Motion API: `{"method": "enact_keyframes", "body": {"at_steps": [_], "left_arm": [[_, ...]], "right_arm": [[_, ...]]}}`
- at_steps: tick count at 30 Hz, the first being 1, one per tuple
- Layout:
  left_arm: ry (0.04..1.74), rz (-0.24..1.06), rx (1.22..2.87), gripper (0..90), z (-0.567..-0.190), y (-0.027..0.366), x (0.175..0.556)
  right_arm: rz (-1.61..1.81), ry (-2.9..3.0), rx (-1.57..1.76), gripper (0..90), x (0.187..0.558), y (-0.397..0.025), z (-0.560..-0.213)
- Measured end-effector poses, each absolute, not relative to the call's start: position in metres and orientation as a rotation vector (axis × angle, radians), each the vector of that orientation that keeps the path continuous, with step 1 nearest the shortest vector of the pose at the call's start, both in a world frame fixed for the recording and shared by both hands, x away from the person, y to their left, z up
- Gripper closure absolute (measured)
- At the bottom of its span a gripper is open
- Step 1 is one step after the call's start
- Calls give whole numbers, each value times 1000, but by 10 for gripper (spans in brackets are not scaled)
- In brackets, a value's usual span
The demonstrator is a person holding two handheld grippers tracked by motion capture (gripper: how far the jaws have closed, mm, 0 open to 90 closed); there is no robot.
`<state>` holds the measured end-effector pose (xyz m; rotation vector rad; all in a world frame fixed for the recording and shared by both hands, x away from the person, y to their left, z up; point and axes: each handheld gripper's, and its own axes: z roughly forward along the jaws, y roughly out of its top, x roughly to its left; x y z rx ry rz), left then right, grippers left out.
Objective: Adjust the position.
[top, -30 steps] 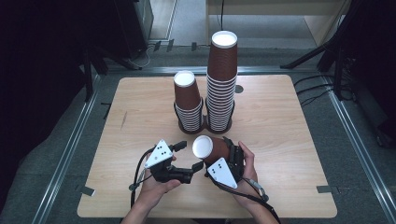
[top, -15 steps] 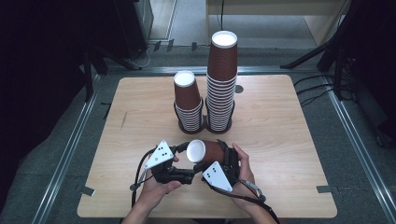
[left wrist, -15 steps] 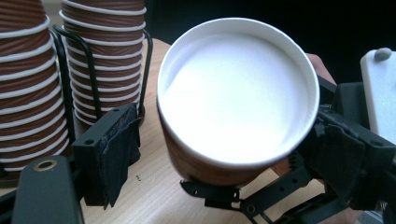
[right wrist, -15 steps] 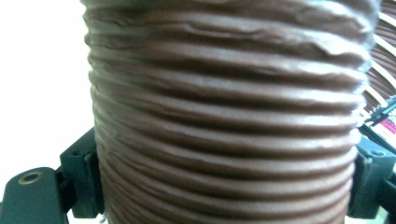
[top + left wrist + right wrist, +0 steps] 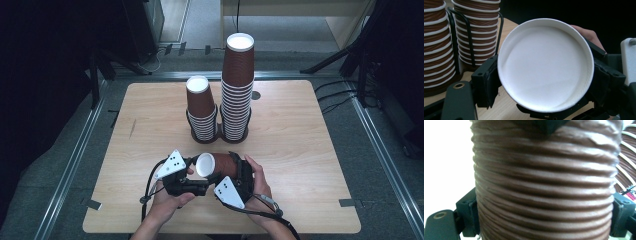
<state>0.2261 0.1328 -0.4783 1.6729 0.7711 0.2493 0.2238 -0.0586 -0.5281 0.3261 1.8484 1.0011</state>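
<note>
A brown ribbed paper cup [image 5: 225,165] lies on its side above the table's front, its white end facing my left gripper [image 5: 200,172]. My right gripper [image 5: 231,167] is shut across the cup's ribbed wall [image 5: 544,195], one jaw on each side. In the left gripper view the white round end [image 5: 546,67] sits between my left gripper's [image 5: 546,82] jaws, which press against its rim. A hand holds each gripper.
Two upside-down stacks of the same cups stand mid-table in a black wire holder [image 5: 220,137]: a short stack [image 5: 201,107] and a tall stack [image 5: 237,85]. The wooden table [image 5: 310,150] has bare room left and right. Metal rails run along its sides.
The right gripper has carried the cup a little left, toward the left gripper. The cup's white end now sits between the left jaws. The stacks have not moved.
</note>
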Motion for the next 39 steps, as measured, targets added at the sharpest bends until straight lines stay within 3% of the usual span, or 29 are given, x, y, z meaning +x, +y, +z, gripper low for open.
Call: {"method": "enact_keyframes", "body": {"at_steps": [15, 23, 39], "left_arm": [[752, 225, 1667, 227, -481, 135, 229], [756, 243, 1633, 231, -478, 143, 229], [833, 319, 1553, 233, -477, 164, 235]], "right_arm": [[996, 1845, 323, 84, 225, -60, -530], [1043, 1839, 378, 1, 225, -64, -528], [1082, 1830, 445, 0, 223, -82, -529]]}}
